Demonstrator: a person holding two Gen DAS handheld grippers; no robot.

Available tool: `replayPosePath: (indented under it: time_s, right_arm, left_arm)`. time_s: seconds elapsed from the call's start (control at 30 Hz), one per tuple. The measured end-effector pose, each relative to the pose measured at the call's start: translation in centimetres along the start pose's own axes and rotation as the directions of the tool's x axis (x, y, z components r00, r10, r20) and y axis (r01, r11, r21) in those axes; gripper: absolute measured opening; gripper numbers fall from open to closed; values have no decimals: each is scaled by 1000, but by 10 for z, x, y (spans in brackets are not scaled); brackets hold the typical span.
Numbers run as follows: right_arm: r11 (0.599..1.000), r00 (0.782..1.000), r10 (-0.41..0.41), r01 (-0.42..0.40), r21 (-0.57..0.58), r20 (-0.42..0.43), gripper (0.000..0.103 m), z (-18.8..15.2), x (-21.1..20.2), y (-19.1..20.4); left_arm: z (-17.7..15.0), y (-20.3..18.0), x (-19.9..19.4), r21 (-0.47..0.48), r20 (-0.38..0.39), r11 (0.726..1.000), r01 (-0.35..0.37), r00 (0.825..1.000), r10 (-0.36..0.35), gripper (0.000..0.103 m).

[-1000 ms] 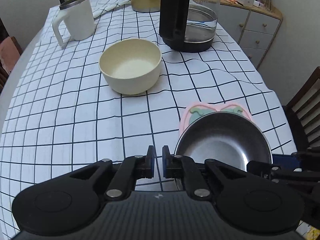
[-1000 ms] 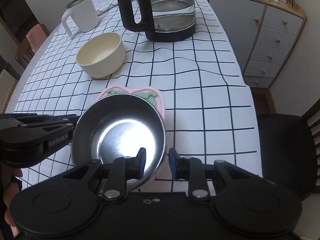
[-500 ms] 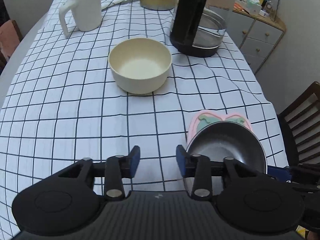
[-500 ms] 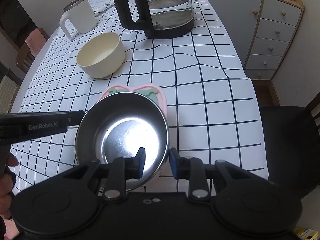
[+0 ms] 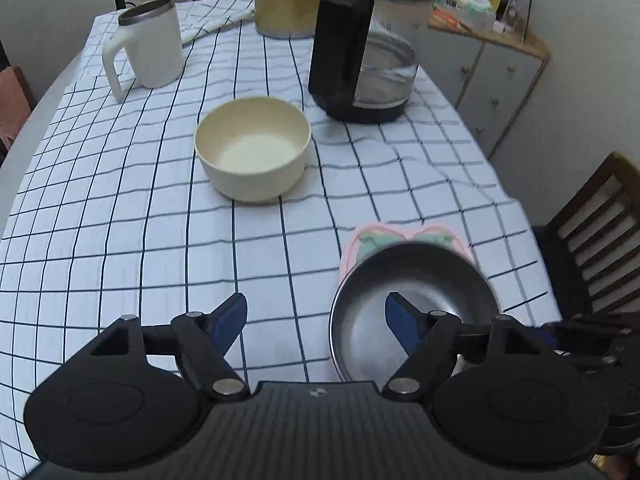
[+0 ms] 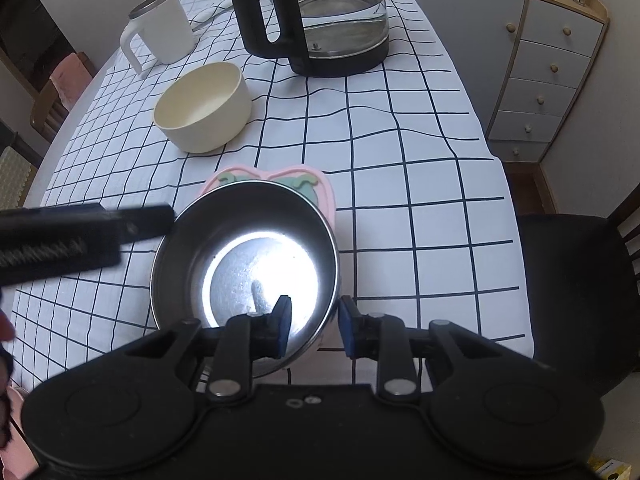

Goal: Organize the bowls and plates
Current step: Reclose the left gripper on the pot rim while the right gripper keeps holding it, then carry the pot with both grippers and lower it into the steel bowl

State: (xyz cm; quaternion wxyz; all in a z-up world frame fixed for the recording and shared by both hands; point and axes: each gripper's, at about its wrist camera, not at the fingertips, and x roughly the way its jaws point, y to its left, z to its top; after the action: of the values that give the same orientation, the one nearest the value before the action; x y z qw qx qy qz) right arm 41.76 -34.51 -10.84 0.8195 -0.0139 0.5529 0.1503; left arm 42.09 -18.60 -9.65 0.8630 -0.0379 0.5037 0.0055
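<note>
1. The left wrist view looks steeply down and forward over the checked tablecloth [image 5: 120,220], from close above its near edge.
2. The right wrist view looks down likewise, further right, close over the steel bowl [image 6: 244,264].
3. Both share the steel bowl, cream bowl [image 5: 253,148], white mug [image 5: 150,44] and glass kettle [image 5: 362,68].

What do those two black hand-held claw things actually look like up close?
Both are matt black plastic. The left gripper and right gripper each have two round discs at the base, jointed link arms with silver rivets, and a ribbed black body between. Their fingers end in dark blue pads. Seen side-on, the left one shows a coiled spring. No cables show.
</note>
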Motion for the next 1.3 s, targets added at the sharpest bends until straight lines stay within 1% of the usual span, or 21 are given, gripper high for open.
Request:
replayPosePath:
  time_s: [0.03,0.07,0.1,0.13,0.17,0.2,0.27,0.33,0.37,0.63,0.9,1.1,1.3]
  right_arm:
    - [1000,1000,0,0,-1,1,26,0,0,0]
    - [1000,1000,-1,1,1,0,26,0,0,0]
    - [1000,1000,0,0,1,-1,26,0,0,-1]
    - [1000,1000,-2,2,-1,-1,25,-1,0,-1]
    - [1000,1000,-5,5,-3,-3,25,-2,0,-1]
    - [1000,1000,-6,6,-4,-4,24,-2,1,-1]
    - [1000,1000,-3,3,-2,-6,22,-3,1,-2]
    - [1000,1000,-6,6,-2,-3,19,-3,1,-2]
    - [1000,1000,-10,10,-5,-2,18,-3,1,-1]
    - [999,999,-36,36,-28,10,15,-4,-2,2]
    - [999,999,-43,43,-30,19,13,-9,-9,3]
    - [999,999,-36,37,-36,37,13,-19,-29,10]
    - [999,998,-39,40,-30,56,12,-38,-61,19]
  left_arm:
    - [-3,-1,3,1,-4,1000,-3,1000,3,74]
    - [-4,-1,5,-3,-9,1000,-1,1000,1,67]
    - [-5,-1,8,-6,-20,1000,0,1000,0,57]
    - [-6,-1,10,-10,-31,1000,0,1000,0,51]
    - [-6,-2,12,-13,-38,1000,-3,999,3,41]
    - [-6,-2,13,-16,-44,1000,-3,999,2,34]
    - [-7,-3,14,-17,-43,1000,5,999,-6,31]
    - [-8,-6,13,-12,-37,1000,8,999,-9,20]
    - [-8,-7,13,-9,-36,1000,10,999,-10,13]
    - [-10,-12,10,6,-31,1000,-16,999,16,3]
    - [-20,-12,-5,18,-26,1000,-19,999,20,3]
    - [-32,-11,-33,27,-15,1000,-8,1000,8,3]
    - [-49,-11,-74,42,2,999,26,1000,-26,3]
